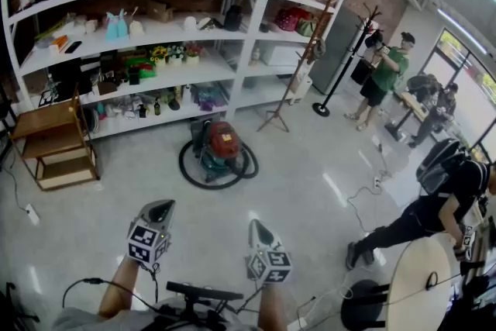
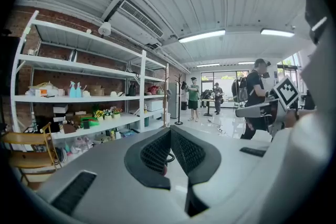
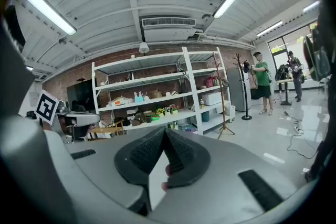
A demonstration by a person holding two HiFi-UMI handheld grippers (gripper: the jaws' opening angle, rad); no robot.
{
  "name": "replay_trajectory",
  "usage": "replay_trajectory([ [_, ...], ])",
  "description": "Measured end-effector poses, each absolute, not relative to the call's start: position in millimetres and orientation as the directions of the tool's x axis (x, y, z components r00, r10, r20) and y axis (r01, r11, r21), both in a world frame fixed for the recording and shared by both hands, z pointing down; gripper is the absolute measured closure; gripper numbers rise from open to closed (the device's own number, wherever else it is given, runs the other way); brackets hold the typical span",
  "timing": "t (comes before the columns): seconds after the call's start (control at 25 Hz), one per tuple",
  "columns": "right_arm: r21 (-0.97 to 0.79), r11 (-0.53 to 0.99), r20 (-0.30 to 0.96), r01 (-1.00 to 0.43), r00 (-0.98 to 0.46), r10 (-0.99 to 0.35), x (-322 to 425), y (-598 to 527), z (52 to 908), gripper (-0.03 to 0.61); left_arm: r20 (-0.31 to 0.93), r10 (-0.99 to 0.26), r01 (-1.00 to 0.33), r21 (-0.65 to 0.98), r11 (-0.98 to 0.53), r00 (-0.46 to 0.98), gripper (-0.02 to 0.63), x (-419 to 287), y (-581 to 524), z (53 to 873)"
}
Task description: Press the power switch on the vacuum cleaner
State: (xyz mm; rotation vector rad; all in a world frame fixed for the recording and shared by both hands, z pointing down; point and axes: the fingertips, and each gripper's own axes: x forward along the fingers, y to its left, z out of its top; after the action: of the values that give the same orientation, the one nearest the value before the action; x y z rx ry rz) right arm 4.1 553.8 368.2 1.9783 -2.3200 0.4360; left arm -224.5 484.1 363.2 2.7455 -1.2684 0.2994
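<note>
Pale polished floor point(image 1: 302, 190). Far left, a wooden chair point(image 1: 54, 139). White shelving point(image 1: 155, 35) lines the far brick wall. The vacuum cleaner point(image 1: 220, 145), red top over a teal body with a black hose point(image 1: 183, 167) coiled round it, stands mid-floor before the shelving. Near: left gripper point(image 1: 160, 207) and right gripper point(image 1: 258, 229), jaws pressed together, nothing between them, both well apart from it. A person in green point(image 1: 385, 77) stands far right.

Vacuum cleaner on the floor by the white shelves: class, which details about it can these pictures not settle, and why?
Power switch: in the head view the red and teal canister vacuum cleaner is too small to show any switch.
Left gripper view: the shut jaws of the left gripper cover nearly all of the cleaner.
Right gripper view: the shut jaws of the right gripper do the same.
</note>
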Motion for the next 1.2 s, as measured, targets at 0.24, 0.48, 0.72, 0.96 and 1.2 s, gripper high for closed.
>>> replay_trajectory([
  [0.24, -0.169, 0.119, 0.23, -0.978, -0.157, -0.961, -5.6, 554.2, 364.6, 0.566, 0.222, -0.737, -0.757, 0.013, -0.653, 0.639, 0.607, -235.1, 482.0, 361.7],
  [0.48, -0.163, 0.104, 0.224, -0.981, -0.139, -0.964, -17.6, 554.6, 363.8, 0.566, 0.214, -0.727, -0.746, 0.01, -0.666, 0.652, 0.607, -244.9, 477.8, 363.0],
  [0.72, -0.164, 0.091, 0.23, -0.982, -0.128, -0.965, -26.7, 559.5, 369.9, 0.566, 0.213, -0.713, -0.732, 0.015, -0.681, 0.668, 0.607, -247.4, 479.4, 367.4],
  [0.96, -0.173, 0.074, 0.231, -0.982, -0.114, -0.966, -21.3, 553.0, 372.3, 0.566, 0.213, -0.701, -0.72, 0.018, -0.693, 0.68, 0.607, -241.0, 468.9, 370.0],
  [1.2, -0.167, 0.082, 0.24, -0.982, -0.121, -0.963, -4.9, 526.4, 374.7, 0.566, 0.216, -0.705, -0.726, 0.022, -0.688, 0.675, 0.607, -225.4, 444.2, 373.0],
])
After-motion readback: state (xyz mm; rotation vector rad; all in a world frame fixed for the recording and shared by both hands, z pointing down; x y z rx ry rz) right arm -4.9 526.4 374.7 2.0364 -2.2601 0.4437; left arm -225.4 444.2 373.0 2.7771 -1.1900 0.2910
